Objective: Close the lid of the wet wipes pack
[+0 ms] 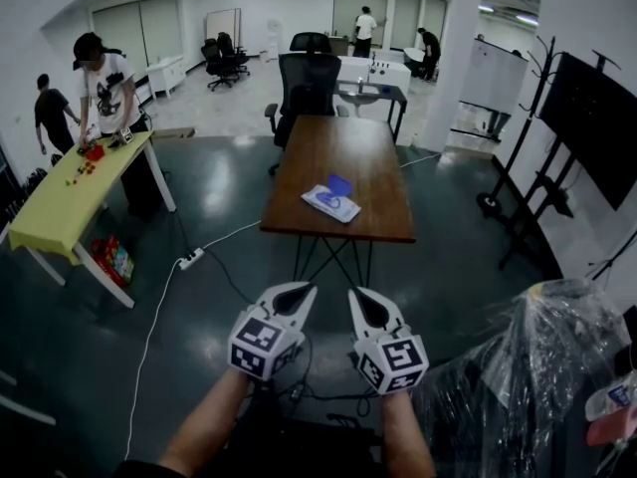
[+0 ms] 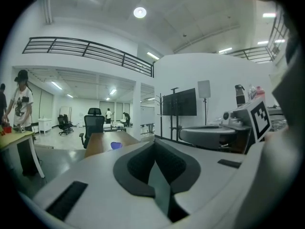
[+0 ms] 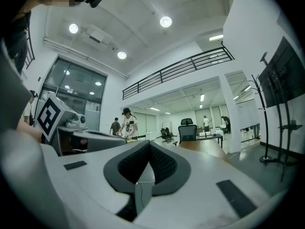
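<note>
Well short of the brown table point(image 1: 348, 147), we hold the left gripper point(image 1: 291, 299) and right gripper point(image 1: 366, 305) with jaws pressed together, empty; the wet wipes pack point(image 1: 328, 204) lies near that table's front edge, blue lid point(image 1: 339, 183) raised.

Both grippers sit low in the centre of the head view, side by side but apart. The left gripper point(image 1: 298, 293) points up and slightly right. The right gripper point(image 1: 361, 300) points up and slightly left, so the tips converge. The left forearm point(image 1: 211, 424) and right forearm point(image 1: 406, 444), both bare, rise from the bottom edge. In each gripper view the jaws meet at their tips, with nothing between them.
</note>
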Available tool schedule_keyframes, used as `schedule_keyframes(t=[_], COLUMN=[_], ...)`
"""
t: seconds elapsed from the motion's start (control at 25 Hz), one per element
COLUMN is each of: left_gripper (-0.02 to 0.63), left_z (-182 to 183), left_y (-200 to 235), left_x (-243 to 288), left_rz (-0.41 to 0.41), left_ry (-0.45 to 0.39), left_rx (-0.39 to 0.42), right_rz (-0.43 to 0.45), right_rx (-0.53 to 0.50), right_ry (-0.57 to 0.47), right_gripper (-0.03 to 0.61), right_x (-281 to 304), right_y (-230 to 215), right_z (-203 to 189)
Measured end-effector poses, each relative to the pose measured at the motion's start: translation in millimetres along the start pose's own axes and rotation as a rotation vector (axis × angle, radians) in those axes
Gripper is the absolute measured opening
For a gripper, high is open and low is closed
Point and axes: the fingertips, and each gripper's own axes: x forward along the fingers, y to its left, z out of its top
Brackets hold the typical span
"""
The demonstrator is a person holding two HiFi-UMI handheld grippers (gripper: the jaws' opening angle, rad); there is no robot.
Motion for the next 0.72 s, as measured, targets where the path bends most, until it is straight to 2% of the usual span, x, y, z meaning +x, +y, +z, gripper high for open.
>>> schedule_keyframes(t=[0.28,0.6,0.72], left_gripper=[0.006,0.006,0.006], left_z=[-8,-11,-11], left_y=[29,96,129], left_x=[51,116,136], left_rz=[-0.061,-0.14,-0.159], left_ry=[0.006,0.01,0.016], left_rx=[-0.034,-0.046,-0.028], right_rz=[-0.082,-0.134,-0.156], right_rx=[-0.012,-0.03,-0.024], right_ry=[0.048,0.111,0.133], right_gripper=[0.009,0.009,0.009], right_x=[39,120,159], right_y=[-36,-70,-76], right_z=[-7,-20,-23])
